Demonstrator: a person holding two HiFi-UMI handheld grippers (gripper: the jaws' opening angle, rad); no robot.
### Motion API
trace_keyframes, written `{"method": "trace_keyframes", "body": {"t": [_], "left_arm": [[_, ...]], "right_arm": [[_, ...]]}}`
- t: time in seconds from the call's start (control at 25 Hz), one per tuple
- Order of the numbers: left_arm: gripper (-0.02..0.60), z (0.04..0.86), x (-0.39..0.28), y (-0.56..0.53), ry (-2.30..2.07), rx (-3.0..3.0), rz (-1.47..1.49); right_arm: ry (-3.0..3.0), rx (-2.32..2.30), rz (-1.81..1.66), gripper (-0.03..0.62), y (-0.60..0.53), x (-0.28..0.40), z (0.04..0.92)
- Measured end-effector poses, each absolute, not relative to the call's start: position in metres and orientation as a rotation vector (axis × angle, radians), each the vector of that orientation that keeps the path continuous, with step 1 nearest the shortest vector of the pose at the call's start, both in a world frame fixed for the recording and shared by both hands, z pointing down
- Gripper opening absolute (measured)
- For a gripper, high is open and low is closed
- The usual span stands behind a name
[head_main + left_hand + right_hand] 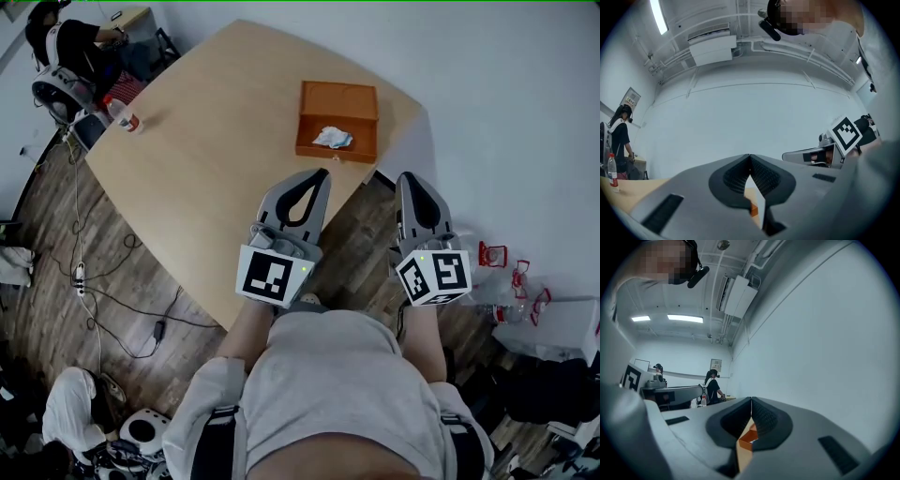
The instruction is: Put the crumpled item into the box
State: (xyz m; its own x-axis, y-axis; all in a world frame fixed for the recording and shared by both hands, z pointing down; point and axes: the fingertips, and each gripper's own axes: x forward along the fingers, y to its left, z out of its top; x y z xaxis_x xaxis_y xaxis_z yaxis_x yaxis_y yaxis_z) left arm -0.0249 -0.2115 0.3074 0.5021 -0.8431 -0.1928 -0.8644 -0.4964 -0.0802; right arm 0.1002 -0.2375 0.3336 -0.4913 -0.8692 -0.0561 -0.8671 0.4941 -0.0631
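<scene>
Pointing to about 1 o'clock in the head view: left gripper [324,172], jaws pressed together, tips meeting, nothing between them; its own view confirms this [750,157].

Right gripper [410,175]: pointing near 12 o'clock, jaws likewise pressed together and empty, as its own view shows [751,400]. It is held beside the left gripper, apart from it and off the counter's near edge.

Marker cubes: one on each gripper at the 6 o'clock end, left [273,275] and right [433,277], close to the person's torso.

Box [336,149]: orange, open, on the counter at 12 o'clock from the left jaws and well apart from both grippers. A sliver of it shows under the right jaws [749,433].

Crumpled item [332,138]: white, lying inside the box toward its 6 o'clock wall.

Counter [216,159]: light wood with rounded corners.

Bottle [123,114]: upright, at the counter's 10 o'clock corner.

Second person [70,47]: at 11 o'clock, beyond the counter.

Floor [56,234]: wood planks, with cables [94,291] trailing at 8 o'clock.

Red-framed objects [511,272]: at 3 o'clock on the floor, too small to identify.
</scene>
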Motion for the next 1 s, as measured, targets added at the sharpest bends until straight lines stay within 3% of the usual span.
{"method": "trace_keyframes", "body": {"t": [1.0], "left_arm": [[0.014, 0.302, 0.036, -0.103, 1.591, -2.521, 0.172]], "right_arm": [[2.741, -1.405, -0.009, 0.011, -0.124, 0.155, 0.326]]}}
